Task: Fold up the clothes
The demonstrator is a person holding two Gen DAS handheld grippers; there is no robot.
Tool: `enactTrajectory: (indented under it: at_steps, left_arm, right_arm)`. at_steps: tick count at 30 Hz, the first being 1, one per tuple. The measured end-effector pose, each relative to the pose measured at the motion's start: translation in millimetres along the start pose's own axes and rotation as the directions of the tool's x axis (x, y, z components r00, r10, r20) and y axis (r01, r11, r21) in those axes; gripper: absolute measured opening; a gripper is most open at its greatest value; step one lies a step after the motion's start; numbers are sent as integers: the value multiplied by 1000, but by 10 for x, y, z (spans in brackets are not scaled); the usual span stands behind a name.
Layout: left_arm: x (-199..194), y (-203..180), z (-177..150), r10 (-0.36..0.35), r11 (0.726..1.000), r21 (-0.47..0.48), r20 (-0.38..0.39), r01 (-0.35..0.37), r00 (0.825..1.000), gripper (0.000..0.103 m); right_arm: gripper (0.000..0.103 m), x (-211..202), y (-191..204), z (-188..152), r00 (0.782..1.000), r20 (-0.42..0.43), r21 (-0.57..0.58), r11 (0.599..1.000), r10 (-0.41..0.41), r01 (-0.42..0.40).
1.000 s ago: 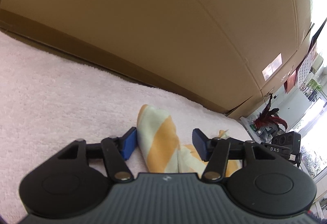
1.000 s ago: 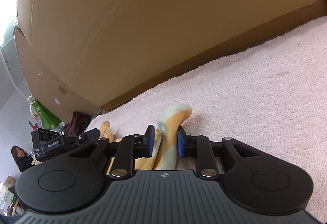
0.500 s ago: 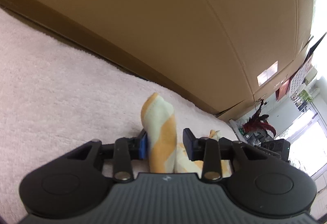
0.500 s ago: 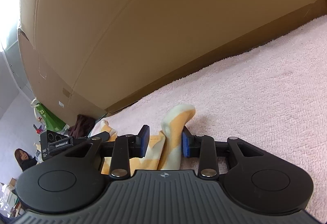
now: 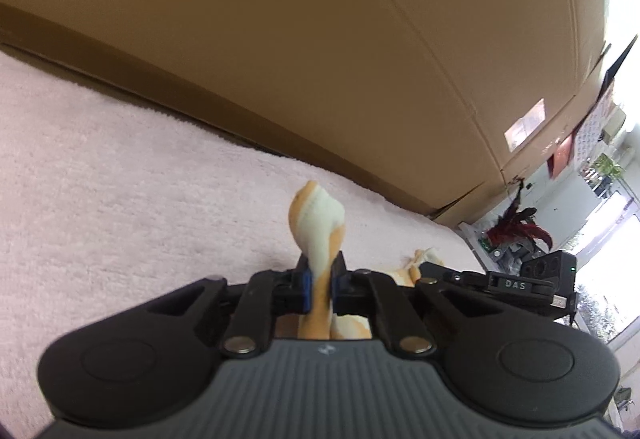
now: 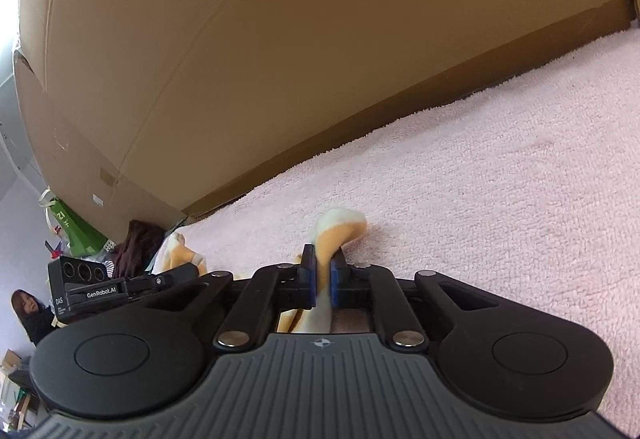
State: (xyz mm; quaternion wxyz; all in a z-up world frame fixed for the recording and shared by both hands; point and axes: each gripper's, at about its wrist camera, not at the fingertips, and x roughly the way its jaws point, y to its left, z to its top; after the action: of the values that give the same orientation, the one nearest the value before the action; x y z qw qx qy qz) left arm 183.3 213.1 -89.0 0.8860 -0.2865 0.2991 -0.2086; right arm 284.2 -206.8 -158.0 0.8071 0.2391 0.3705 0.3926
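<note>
An orange and pale cream striped garment (image 5: pixel 318 227) lies on a pink towel surface (image 5: pixel 120 191). My left gripper (image 5: pixel 320 281) is shut on one bunched corner of it, which sticks up past the blue pads. In the right wrist view my right gripper (image 6: pixel 323 275) is shut on another corner of the garment (image 6: pixel 340 229). The rest of the cloth is mostly hidden under the gripper bodies. The other gripper's body shows at the edge of each view: the right one (image 5: pixel 516 285) and the left one (image 6: pixel 92 289).
A tall brown cardboard wall (image 5: pixel 320 39) stands along the far edge of the towel. The pink towel (image 6: pixel 500 199) stretches wide on both sides. Room clutter and a seated person (image 6: pixel 32 315) show beyond the table's ends.
Both grippers have closed: the left from wide open to pinching a garment corner, the right from partly open to pinching its corner. The corners now bunch upward.
</note>
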Motion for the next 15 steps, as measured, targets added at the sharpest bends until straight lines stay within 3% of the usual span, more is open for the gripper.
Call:
enactTrajectory:
  at_steps: [4,7,11,15]
  left_arm:
    - [11,63,-2,17,1000,-23,-11,-17,1000,4]
    - [9,170,11,-15,996,-84,-13,14,1000,19]
    - [6,226,27,-36,993,-112,-21,34,999,18]
    - [-12,250,37,-49,991,-126,-33,45,998,11]
  right_arm:
    - [6,-10,-28,1,1000,-2,15,1000,2,-2]
    - [6,-18,-49,-3,1000,0,35,999,7,-7]
    - [4,-24,-51,-23,1000,14,55,998,1,-2]
    - [4,-10,54,-23,999,15,33,998,-45,45]
